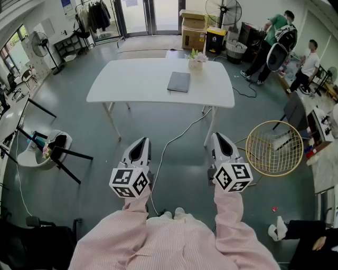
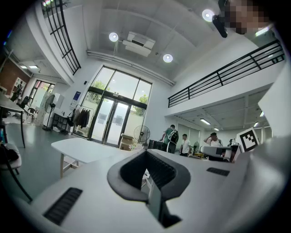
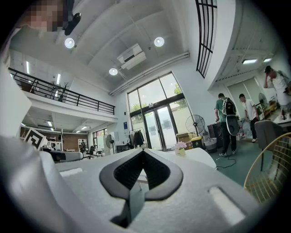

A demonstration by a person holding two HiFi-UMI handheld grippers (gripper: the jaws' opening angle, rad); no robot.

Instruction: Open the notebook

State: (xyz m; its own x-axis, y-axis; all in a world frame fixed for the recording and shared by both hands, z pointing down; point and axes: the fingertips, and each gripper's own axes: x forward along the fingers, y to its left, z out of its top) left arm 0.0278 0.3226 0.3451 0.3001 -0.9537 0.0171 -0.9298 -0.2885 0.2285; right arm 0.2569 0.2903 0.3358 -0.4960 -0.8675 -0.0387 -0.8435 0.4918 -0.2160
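The left gripper (image 1: 140, 141) and the right gripper (image 1: 218, 136) are held level, side by side, with the tips directed toward the table. In the left gripper view the jaws of the left gripper (image 2: 146, 154) are seen closed tip to tip, with nothing between them. The right gripper (image 3: 143, 153) is in the same condition – jaws together, nothing held. The hands are hidden behind the marker cubes (image 1: 129, 182) in the head view; only the pink striped sleeves (image 1: 230, 211) are shown, and these are cut off at the lower edge.

The notebook (image 1: 179, 82) is located on the white table (image 1: 105, 95), right of centre, lying flat with its grey cover closed. It is well apart from both grippers. A small flower pot (image 1: 196, 60) stands just beyond it, near the far edge.

In both gripper views the lower field is filled by the gripper's own body, and the table (image 2: 86, 150) is seen almost edge-on, so the notebook cannot be made out there. The flower pot (image 3: 180, 148) is visible in the right gripper view.

Grey floor lies between the grippers and the table and is crossed by a white cable (image 1: 174, 138). A gold wire basket (image 1: 274, 147) stands to the right of the right gripper. A chair (image 1: 42, 150) stands to the left. Two people (image 1: 274, 39) are standing beyond the table at the far right – near cardboard boxes (image 1: 193, 29) and a floor fan (image 1: 224, 10).
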